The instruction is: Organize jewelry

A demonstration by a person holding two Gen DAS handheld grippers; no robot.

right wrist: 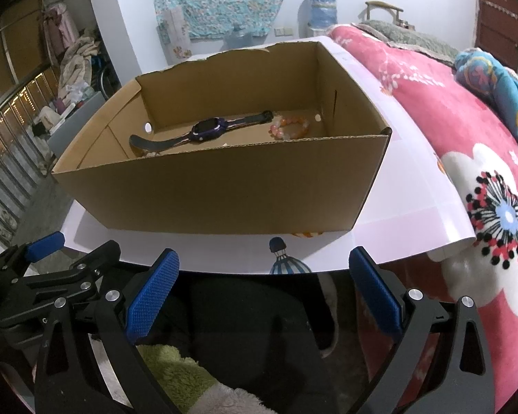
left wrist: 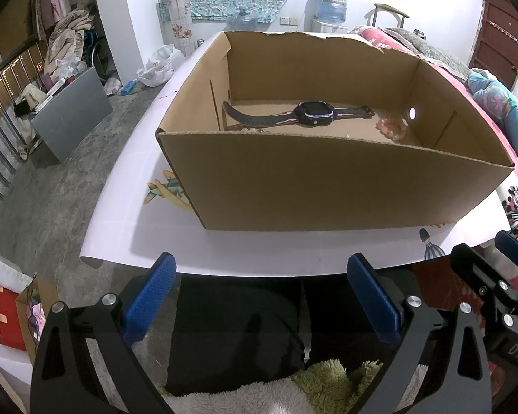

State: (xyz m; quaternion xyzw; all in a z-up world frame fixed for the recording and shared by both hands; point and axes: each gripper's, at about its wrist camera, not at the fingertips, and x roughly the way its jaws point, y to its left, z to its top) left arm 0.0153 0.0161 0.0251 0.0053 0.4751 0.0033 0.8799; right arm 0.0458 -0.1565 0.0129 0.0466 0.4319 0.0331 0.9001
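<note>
On the white sheet-covered table (left wrist: 121, 227), an open cardboard box (left wrist: 328, 186) is set squarely ahead of both grippers, its near wall standing between the jaws and the contents. Inside, on the box floor, one dark smartwatch (left wrist: 312, 113) is laid flat with its strap stretched out; its long axis runs roughly across the view, parallel to the near wall. One bracelet of pink and orange beads (right wrist: 290, 127) is seen just beside the watch's right strap end, toward the right wall. A few small pale items near the watch's left strap end are glimpsed over the box rim, but what they are cannot be told.

The left gripper (left wrist: 259, 302) is held wide open with nothing between its blue pads, low before the table edge. The right gripper (right wrist: 264, 298) is likewise spread wide and empty, at about the same height. Both are kept well apart from the jewelry, which lies ahead of and above the jaws' present line, past the near wall.

The bracelet is judged to be nearer the right gripper; the watch, lying mid-box, is about equally reachable by either. Any approach would need to be made from above, over the rim. A pinch across the strap, at right angles to its length, is judged the likeliest way of taking the watch.

Counted: one box, one watch, one bracelet, two grippers.
</note>
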